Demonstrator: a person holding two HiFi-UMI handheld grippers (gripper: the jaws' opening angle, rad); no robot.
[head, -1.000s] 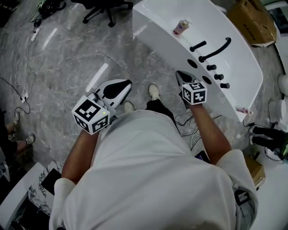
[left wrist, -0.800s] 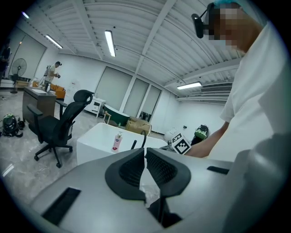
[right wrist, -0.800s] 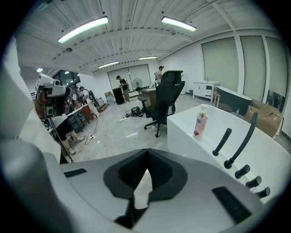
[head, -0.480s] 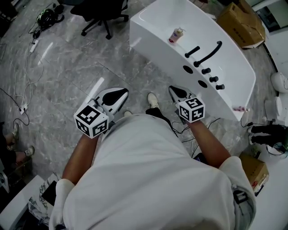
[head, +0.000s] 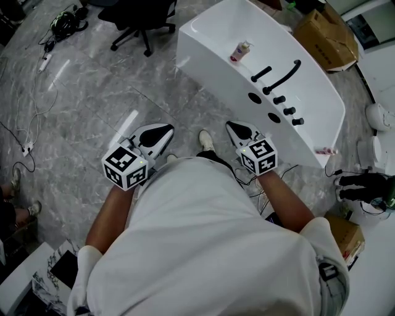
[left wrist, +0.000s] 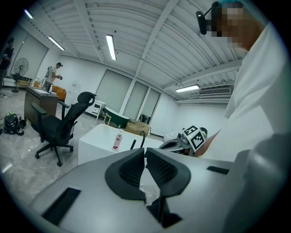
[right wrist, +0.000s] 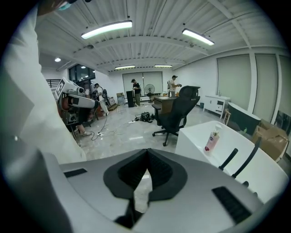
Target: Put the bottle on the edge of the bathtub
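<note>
On the flat rim of the white bathtub (head: 203, 63), near its far left end, a small pink-and-white bottle (head: 241, 50), upright, with nothing gripping it. Further right along the same rim, a black tap (head: 281, 76) and a row of black knobs (head: 288, 110). Well apart from the bottle, low in front of the person's white shirt (head: 203, 247) and over the grey marble floor (head: 92, 105), the left gripper (head: 166, 128): jaws closed tip to tip, nothing between them, pointed roughly toward the tub. In the left gripper view, the dark pads (left wrist: 131, 172) meeting at their front ends, the bottle small and distant beyond them on the tub's edge. Beside it, nearer the tub's outer wall, the right gripper (head: 232, 126): jaws likewise pressed together and empty, seen plainly in the right gripper view, with the bottle off to the right on the rim. Beyond the tub's left end, a black office chair (head: 139, 15). Past the tub's far side, a brown cardboard box (head: 324, 36). At the left, loose cables (head: 26, 147) across the floor.
</note>
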